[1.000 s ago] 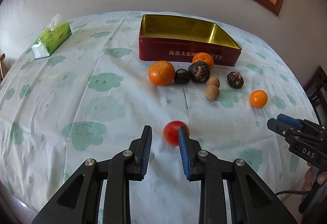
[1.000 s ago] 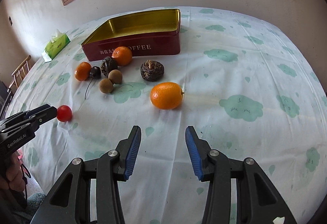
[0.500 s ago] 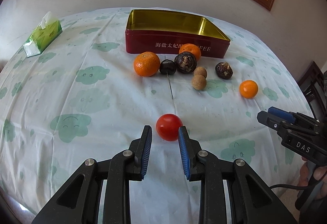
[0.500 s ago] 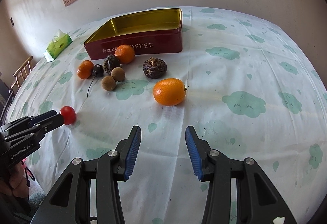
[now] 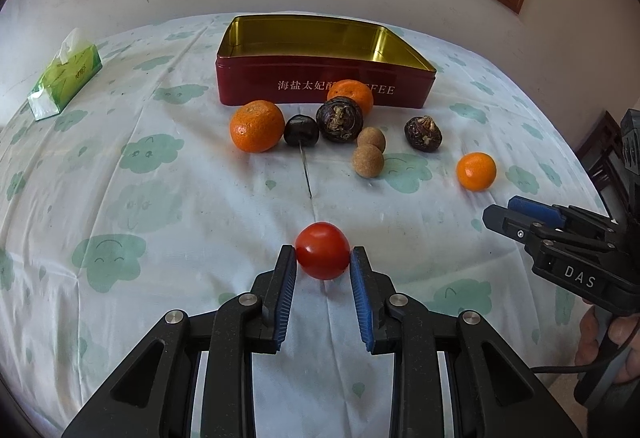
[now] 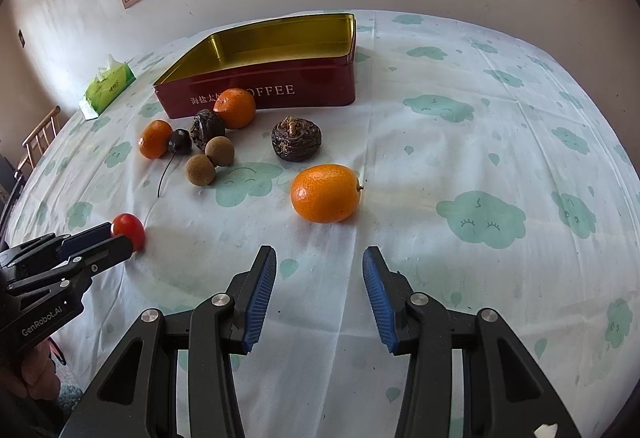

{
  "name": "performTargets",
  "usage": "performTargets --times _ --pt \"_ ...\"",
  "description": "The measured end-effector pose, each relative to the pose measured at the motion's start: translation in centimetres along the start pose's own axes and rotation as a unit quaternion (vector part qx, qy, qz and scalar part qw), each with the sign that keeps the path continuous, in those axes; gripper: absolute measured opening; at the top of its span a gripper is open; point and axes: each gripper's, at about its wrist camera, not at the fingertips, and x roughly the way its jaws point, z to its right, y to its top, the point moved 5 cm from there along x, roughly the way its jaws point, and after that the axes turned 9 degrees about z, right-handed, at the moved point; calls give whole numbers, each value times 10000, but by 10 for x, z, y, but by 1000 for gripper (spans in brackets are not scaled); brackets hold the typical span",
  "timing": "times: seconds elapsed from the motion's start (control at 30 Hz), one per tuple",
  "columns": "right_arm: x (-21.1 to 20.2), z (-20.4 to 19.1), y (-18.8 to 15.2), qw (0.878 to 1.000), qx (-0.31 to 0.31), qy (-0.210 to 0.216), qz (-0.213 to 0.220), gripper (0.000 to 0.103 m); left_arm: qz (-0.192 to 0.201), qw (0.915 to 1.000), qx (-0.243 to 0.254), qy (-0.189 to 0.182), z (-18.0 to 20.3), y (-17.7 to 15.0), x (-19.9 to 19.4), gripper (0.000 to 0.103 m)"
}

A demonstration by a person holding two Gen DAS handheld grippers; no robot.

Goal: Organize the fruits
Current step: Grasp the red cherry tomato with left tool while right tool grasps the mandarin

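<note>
A small red tomato [image 5: 323, 251] lies on the cloud-print tablecloth between the tips of my left gripper [image 5: 322, 258], whose jaws stand close on either side of it; it also shows in the right wrist view [image 6: 128, 229]. An open red tin [image 5: 320, 90] with a gold inside stands at the back. In front of it lie oranges [image 5: 257, 126], a dark cherry [image 5: 301, 131], two brown longans [image 5: 368, 161] and dark water chestnuts [image 5: 340, 119]. My right gripper [image 6: 319, 258] is open and empty, just short of a kumquat-like orange [image 6: 325, 193].
A green tissue pack [image 5: 66, 80] lies at the far left of the table. A wooden chair [image 6: 40, 134] stands past the table's left edge. The wall and window are behind the tin.
My left gripper has moved forward so the tomato now sits between its fingertips. The right gripper has edged a little closer to the orange.
</note>
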Motion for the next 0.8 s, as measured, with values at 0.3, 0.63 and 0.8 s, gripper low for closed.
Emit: performTargets --times 0.3,0.63,0.8 --pt "20 -4 12 9999 -141 -48 1 43 89 10000 42 -1 1 5 5 30" --pt "34 -3 20 9997 -178 -133 49 37 -85 9999 -97 -39 -4 0 15 32" --pt "35 -3 20 9997 -180 -129 104 37 -53 10000 4 15 -1 1 17 32"
